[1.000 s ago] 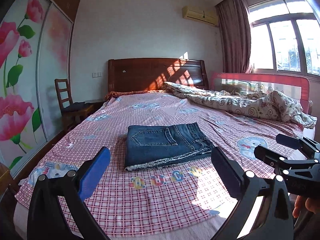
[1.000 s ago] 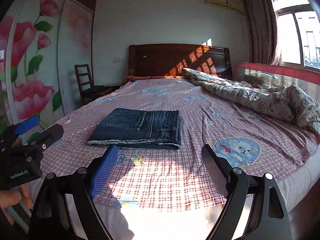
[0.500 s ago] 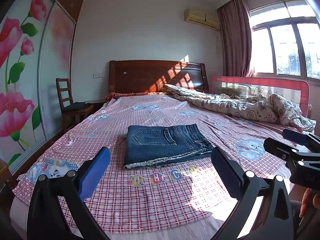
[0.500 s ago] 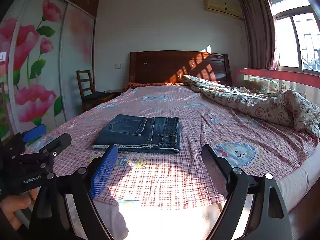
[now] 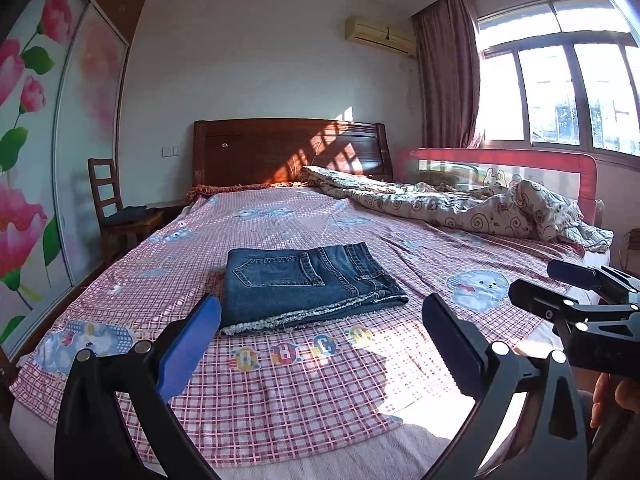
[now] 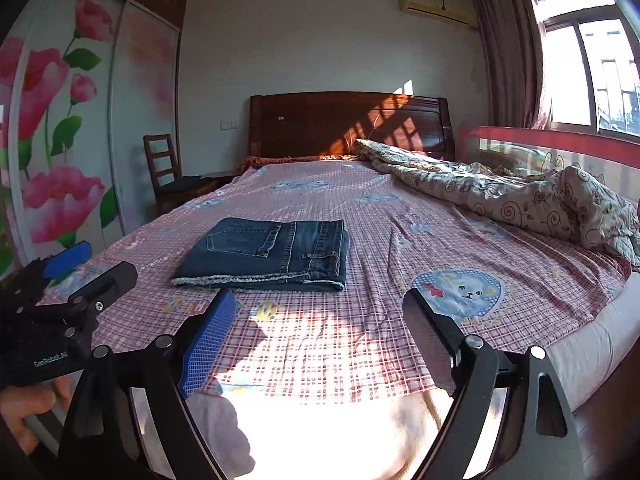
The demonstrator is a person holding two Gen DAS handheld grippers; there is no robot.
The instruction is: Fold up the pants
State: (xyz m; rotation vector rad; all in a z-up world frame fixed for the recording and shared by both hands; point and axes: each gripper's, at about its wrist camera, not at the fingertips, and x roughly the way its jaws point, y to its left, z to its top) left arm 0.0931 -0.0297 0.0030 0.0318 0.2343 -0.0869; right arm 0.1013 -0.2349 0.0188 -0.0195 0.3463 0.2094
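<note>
Folded dark-blue denim pants [image 5: 308, 282] lay as a flat rectangle on the pink checked bedsheet [image 5: 304, 380], well apart from the left gripper [image 5: 320, 344] and right gripper [image 6: 316, 336], both spread wide and empty. Any further nudge risked undoing the neat stack.

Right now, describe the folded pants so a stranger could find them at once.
Start at the big bed with the pink checked sheet and dark wooden headboard. Near its foot end, left of the crumpled swirl-patterned quilt, lie the folded pants. They are the only dark blue denim there: a flat rectangular stack, back pocket up, frayed pale hem toward the foot.
</note>
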